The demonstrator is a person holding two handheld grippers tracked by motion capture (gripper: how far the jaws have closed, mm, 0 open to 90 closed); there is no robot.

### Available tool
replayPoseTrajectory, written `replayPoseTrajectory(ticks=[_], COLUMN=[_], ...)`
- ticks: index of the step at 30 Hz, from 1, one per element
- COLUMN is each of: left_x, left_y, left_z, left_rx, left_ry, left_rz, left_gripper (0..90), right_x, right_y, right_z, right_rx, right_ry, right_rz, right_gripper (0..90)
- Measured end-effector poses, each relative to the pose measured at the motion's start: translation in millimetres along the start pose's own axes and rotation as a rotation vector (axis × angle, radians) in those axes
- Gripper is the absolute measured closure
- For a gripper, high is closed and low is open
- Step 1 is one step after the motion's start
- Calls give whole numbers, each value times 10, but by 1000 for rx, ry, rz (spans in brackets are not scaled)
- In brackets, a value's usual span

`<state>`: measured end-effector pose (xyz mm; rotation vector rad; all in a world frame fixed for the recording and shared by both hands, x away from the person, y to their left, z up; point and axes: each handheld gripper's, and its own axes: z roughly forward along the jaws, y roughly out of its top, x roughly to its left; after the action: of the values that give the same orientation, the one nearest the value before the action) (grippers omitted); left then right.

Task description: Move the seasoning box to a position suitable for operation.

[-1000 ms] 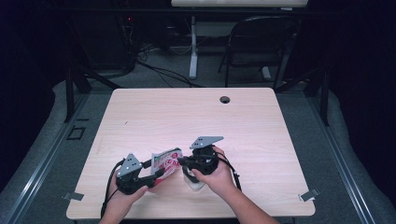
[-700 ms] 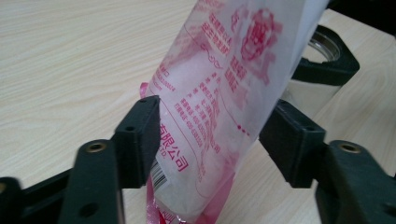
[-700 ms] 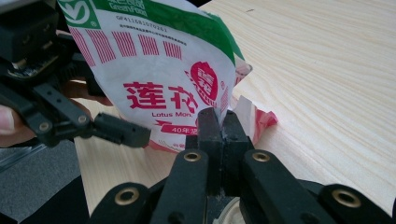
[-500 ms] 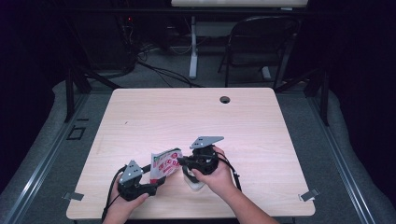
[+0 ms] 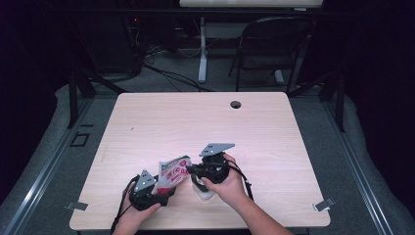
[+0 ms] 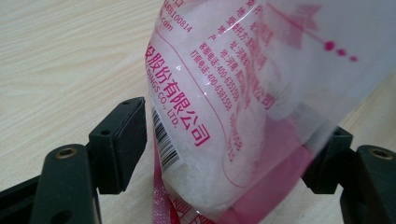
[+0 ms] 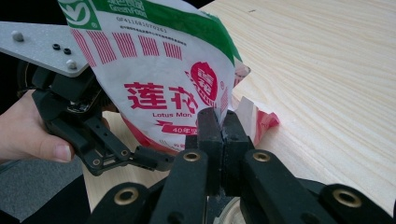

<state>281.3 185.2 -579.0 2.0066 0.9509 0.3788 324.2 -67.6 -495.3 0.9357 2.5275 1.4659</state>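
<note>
Near the front edge of the tabletop (image 5: pixel 293 147), left of its middle, a bag (image 5: pixel 172 172) is standing up between the two grippers. It is printed in red and white with a green band along its top, and white grains are showing through its clear back in the left gripper view.

The right gripper (image 7: pixel 223 126) is pinching one corner of the bag, its jaws pressed tight together on the thin film, and the hand behind it is resting close to the front edge. In the high view that gripper (image 5: pixel 192 170) is sitting just right of the bag with its grey plate on top.

The left gripper (image 6: pixel 224 154) is sitting lower and nearer the front left corner. Its jaws have just been opening and are now standing wide, one on each side of the bag's bulging lower part; the left pad (image 6: pixel 126 140) is standing clear of the film, while the right one is blurred behind the plastic, so I cannot tell whether it is touching. In the high view this gripper (image 5: pixel 169 188) is lying just below and left of the bag.
</note>
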Motion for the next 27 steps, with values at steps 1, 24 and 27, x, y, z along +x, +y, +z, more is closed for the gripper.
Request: replayPoseTrajectory(ticks=[1, 24, 27], left_x=[6, 95, 94], left_y=[-2, 9, 16], left_z=[5, 145, 154], left_rx=[2, 71, 75], left_ry=[-2, -16, -14], left_rz=[1, -63, -59], left_gripper=[263, 248, 248], right_x=[2, 6, 8], right_y=[-1, -38, -41], right_z=[-1, -15, -23], right_rx=[0, -5, 2], right_ry=[-2, 0, -1], right_rz=[1, 4, -1], right_gripper=[899, 893, 893])
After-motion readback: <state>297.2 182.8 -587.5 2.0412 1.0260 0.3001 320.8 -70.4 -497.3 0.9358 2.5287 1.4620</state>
